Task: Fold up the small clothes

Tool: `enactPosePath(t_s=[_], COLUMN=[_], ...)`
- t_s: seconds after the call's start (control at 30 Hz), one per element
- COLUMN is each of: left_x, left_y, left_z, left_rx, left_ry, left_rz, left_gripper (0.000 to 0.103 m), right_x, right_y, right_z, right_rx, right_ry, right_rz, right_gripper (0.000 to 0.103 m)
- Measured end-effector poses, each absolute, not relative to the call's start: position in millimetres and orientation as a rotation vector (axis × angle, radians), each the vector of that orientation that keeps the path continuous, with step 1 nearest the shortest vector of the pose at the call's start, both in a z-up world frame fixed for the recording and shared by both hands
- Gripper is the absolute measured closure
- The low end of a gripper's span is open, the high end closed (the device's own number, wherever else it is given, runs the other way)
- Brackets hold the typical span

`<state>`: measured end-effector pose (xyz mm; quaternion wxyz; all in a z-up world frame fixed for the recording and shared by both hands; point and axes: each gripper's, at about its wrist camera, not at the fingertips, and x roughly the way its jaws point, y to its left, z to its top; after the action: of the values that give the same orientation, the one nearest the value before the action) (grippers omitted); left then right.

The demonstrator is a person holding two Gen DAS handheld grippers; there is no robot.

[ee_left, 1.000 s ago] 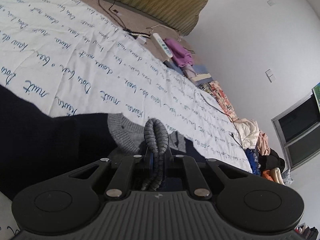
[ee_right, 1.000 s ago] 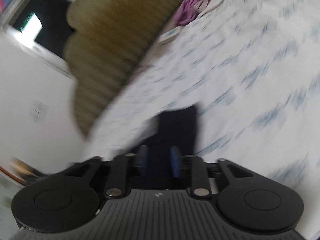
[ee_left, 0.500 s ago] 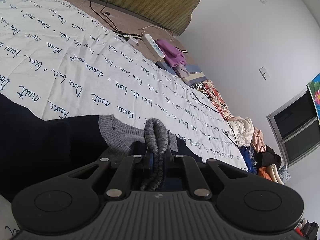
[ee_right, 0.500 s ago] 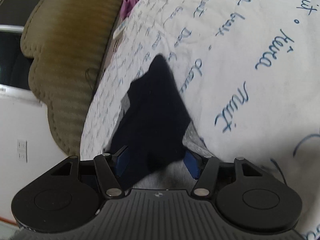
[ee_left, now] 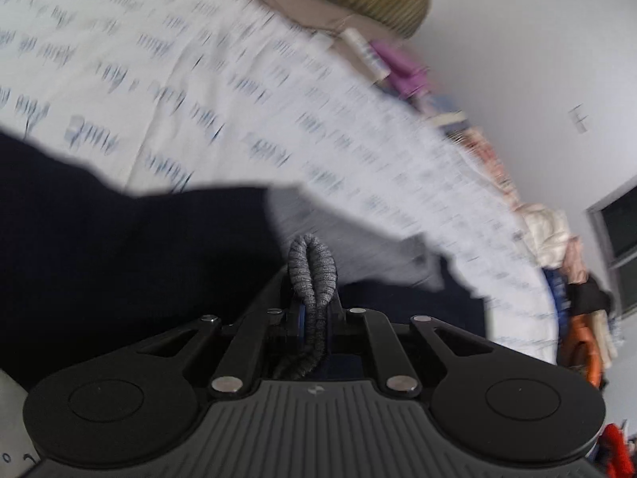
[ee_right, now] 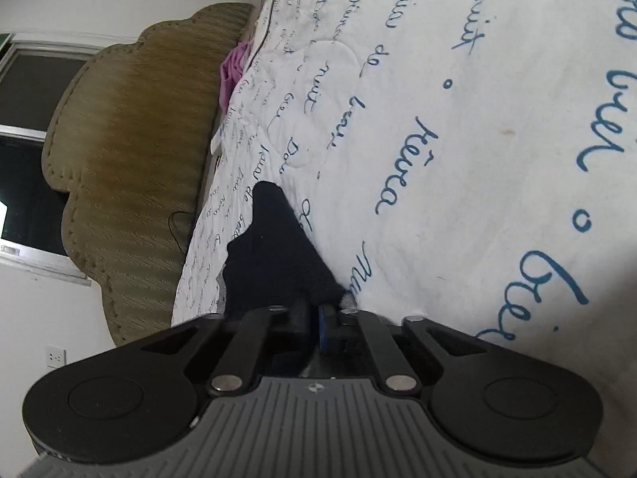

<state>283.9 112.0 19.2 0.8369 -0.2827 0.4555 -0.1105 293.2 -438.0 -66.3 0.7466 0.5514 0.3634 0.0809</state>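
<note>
So the left gripper [ee_left: 312, 298] has its fingers pinched tight on a grey ribbed cuff [ee_left: 312, 267] that loops up between them and sticks out past the tips. That cuff belongs to a dark navy garment [ee_left: 119, 255] with a lighter grey knit part [ee_left: 350, 247], spread low across the left wrist view and lying on the bed's white quilt [ee_left: 239, 91] with blue cursive writing. The whole left view is smeared with motion blur, so fine detail on the quilt is mush.

The right gripper [ee_right: 314, 318] is clamped down too, fingers together on a fold of the same navy garment [ee_right: 274, 255], which rises to a point just ahead of the tips. A sliver of grey knit shows right beside the right finger.

Edge-wise: the navy fabric's upper edge runs in a ragged line across the quilt in the left view, and beyond it there's a big stretch of bare quilt. The far side of the bed is lined with stuff: a white remote [ee_left: 366, 55], a purple cloth [ee_left: 406, 67], and a heap of clothes [ee_left: 557, 235] near the corner by the white wall. In the right view, the olive padded headboard [ee_right: 131, 159] sits along the quilt's left edge, with the purple cloth [ee_right: 231, 75] tucked against it.
</note>
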Motion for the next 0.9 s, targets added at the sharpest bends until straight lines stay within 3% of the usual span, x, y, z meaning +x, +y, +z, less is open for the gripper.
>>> enactPosePath(t_s=[0.07,0.1,0.27,0.37,0.47,0.57,0.6,0.63,0.67,0.83,0.9], left_x=[278,276,274,276,276,275,274,274,273,259,263], left_y=[112,113,117,113,109,108,109,110,111,129,136], left_z=[16,18,24,21,17,17,18,19,20,40,26], left_rx=[-0.608,-0.606,-0.576,-0.579,-0.579,-0.57,-0.568,-0.562,-0.55,-0.533,-0.529], left_ry=[0.956,0.949,0.949,0.954,0.961,0.962,0.959,0.958,0.952,0.882,0.937], left_rz=[-0.251,-0.262,-0.252,-0.244,-0.237,-0.23,-0.226,-0.214,-0.194,-0.112,-0.1], left_gripper=[0.094,0.094,0.094,0.094,0.094,0.094,0.094,0.094,0.094,0.096,0.096], right_x=[294,293,297,323,373,404,408,410,410,397,398], right_y=[-443,-447,-454,-448,-433,-418,-415,-411,-410,-442,-449], right_z=[-56,-49,-5,17,11,-10,-16,-20,-23,-27,-40], right_rx=[1.229,1.226,1.063,0.816,0.604,0.577,0.597,0.593,0.556,0.624,0.669], right_ry=[0.807,0.806,0.83,0.753,0.803,0.893,0.891,0.882,0.886,0.816,0.834], right_rz=[0.239,0.27,0.473,0.407,0.295,0.348,0.39,0.422,0.409,0.354,0.352], right_gripper=[0.068,0.054,0.053,0.049,0.049,0.049,0.061,0.096,0.093,0.098,0.099])
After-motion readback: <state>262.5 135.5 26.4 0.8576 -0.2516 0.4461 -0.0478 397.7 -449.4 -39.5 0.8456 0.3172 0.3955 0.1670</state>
